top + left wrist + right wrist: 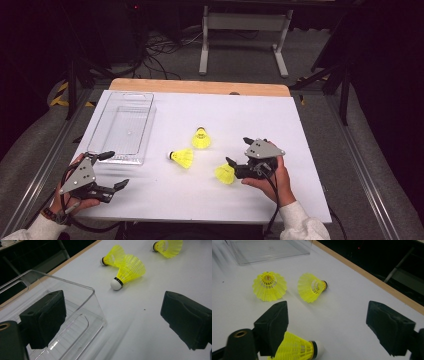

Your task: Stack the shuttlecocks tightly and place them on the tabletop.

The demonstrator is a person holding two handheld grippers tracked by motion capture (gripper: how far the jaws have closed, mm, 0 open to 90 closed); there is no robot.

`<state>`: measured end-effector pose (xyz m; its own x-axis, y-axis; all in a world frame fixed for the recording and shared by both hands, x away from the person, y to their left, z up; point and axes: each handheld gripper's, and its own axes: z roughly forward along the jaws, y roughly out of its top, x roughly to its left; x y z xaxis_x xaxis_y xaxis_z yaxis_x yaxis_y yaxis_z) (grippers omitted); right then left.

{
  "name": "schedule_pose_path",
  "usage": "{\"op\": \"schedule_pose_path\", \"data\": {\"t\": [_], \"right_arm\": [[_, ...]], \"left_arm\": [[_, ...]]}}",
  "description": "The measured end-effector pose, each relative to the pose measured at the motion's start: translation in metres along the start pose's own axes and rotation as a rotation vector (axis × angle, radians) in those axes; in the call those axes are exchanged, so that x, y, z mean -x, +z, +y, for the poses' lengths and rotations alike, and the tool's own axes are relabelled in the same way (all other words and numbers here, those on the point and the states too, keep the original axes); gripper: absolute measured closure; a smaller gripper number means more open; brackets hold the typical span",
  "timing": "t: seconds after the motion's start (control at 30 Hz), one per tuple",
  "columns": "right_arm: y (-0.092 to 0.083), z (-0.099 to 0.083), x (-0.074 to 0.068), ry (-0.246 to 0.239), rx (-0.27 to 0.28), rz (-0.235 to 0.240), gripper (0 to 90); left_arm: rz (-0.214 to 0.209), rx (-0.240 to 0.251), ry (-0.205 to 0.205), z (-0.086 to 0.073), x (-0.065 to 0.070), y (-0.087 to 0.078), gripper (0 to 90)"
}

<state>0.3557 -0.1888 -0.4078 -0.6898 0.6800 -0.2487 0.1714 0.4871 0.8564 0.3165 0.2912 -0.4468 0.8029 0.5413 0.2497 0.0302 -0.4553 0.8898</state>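
Yellow near shuttlecock (297, 348) lies on the white table (300, 130) against the left jaw of the right gripper (240, 155), whose jaws stand wide and grip nothing. At near left, the left gripper (116, 170) gapes empty beside the clear bin (122, 127).

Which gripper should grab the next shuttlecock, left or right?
Right. The right gripper sits with open jaws right at the nearest shuttlecock, which lies by one jaw in its own view. The left gripper, also open, is near the clear bin, farther from all three.
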Motion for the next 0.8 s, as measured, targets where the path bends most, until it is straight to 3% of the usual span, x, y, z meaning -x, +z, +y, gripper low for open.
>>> {"op": "schedule_pose_path", "data": {"t": [0.57,0.8], "right_arm": [[0.051,0.033,0.004,-0.066,-0.058,0.054,28.3],[0.08,0.048,0.006,-0.093,-0.116,0.087,29.8]], "left_arm": [[-0.012,0.012,-0.011,-0.001,-0.002,0.002,5.9],[-0.02,0.017,-0.03,-0.001,-0.002,0.002,5.7]]}}
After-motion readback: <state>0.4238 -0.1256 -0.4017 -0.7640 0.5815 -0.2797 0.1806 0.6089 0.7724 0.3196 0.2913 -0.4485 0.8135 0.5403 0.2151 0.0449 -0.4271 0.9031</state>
